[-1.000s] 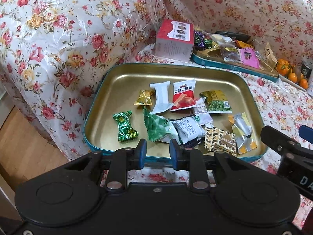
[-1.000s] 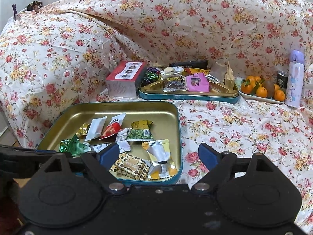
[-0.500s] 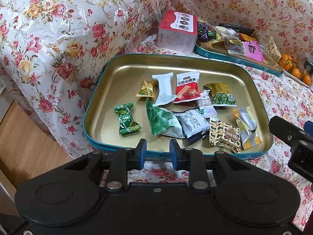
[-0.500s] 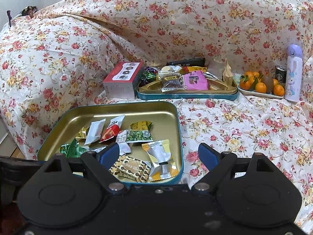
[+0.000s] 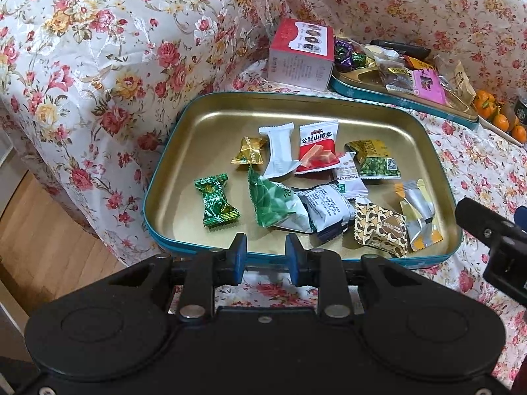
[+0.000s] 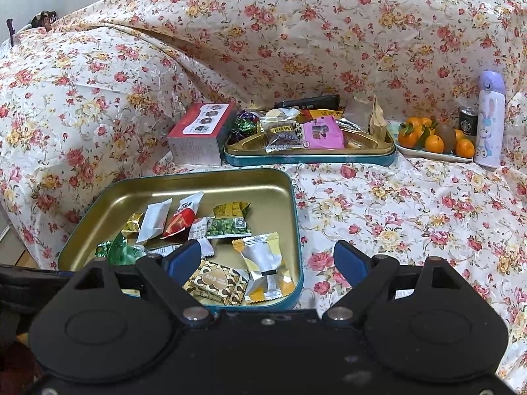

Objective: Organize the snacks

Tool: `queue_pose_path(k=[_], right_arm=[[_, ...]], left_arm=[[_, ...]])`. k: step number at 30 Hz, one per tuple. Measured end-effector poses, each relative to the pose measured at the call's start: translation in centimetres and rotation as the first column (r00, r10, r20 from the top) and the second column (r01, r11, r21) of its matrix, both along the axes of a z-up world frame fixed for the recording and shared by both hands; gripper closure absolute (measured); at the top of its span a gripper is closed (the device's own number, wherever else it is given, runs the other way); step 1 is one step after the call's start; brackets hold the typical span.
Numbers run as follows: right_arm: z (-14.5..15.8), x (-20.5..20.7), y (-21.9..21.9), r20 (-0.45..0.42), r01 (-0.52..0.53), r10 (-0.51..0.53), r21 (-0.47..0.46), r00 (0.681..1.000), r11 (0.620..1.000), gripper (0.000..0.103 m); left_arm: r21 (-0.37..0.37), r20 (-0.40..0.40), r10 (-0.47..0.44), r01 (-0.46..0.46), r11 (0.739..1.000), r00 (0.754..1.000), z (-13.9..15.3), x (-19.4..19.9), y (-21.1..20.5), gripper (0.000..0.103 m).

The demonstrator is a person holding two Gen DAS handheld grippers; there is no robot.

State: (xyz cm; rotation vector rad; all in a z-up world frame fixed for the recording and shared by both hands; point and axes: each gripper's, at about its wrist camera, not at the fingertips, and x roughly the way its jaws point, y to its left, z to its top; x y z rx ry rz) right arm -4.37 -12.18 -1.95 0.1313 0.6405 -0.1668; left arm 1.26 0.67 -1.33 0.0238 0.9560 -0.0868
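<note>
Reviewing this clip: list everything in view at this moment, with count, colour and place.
Near tin tray: one, gold inside, teal rim, on the floral cover.
Wrapped snacks: about ten, mixed colours, in the near tray, e.g. green candy, red packet.
Far tin tray: one, teal, holds more snacks.
Box: one, red and grey, left of the far tray.
Fruit plate: oranges, right of the far tray.
Bottle: one, lilac, far right.
Can: one, dark, beside the bottle.
Left gripper: partly open, empty.
Right gripper: wide open, empty.
</note>
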Motion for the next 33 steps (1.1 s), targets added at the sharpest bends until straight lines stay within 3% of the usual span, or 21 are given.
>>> queue_pose_path(k=[33], right_arm=[[-0.40, -0.43, -0.03, -0.022, -0.016, 0.015, -0.012, 1.000, 1.000, 0.011]], left_arm=[[0.010, 0.011, 0.015, -0.015, 1.000, 1.000, 0.24, -0.24, -0.16, 0.067]])
